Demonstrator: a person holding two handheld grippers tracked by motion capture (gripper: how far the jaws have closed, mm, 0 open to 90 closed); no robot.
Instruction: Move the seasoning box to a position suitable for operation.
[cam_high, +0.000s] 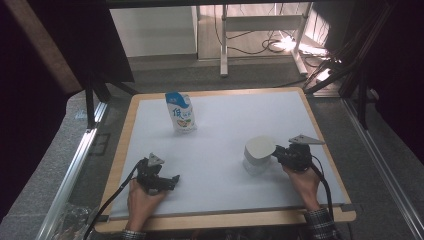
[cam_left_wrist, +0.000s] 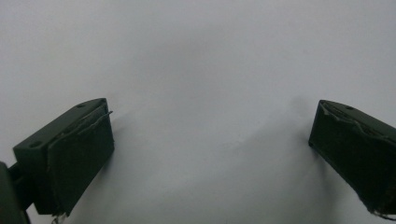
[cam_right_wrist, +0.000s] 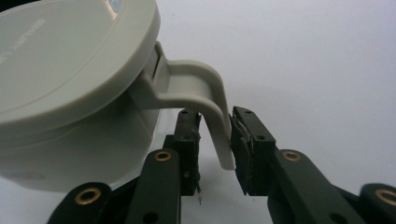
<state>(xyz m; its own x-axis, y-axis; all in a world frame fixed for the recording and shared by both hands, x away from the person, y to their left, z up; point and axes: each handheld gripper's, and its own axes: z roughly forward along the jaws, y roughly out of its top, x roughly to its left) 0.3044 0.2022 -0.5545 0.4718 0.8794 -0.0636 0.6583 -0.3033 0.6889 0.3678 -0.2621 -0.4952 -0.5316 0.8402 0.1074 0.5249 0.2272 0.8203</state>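
Observation:
A white lidded jug (cam_high: 259, 152) with a side handle stands on the right half of the white mat (cam_high: 225, 120). My right gripper (cam_high: 276, 151) reaches it from the right. In the right gripper view the jug (cam_right_wrist: 70, 74) is close at the left, and my right gripper (cam_right_wrist: 215, 119) is shut on its curved handle (cam_right_wrist: 191, 79). A blue and white drink pouch (cam_high: 181, 112) stands upright at the back of the mat. My left gripper (cam_high: 172, 181) rests low over the front left of the mat, open, and in its own view my left gripper (cam_left_wrist: 212, 109) holds nothing.
The mat lies on a wooden board (cam_high: 120, 165) whose rim shows all round. Metal rails (cam_high: 75, 165) run along both sides. A desk frame and cables (cam_high: 260, 45) stand on the floor beyond the far edge.

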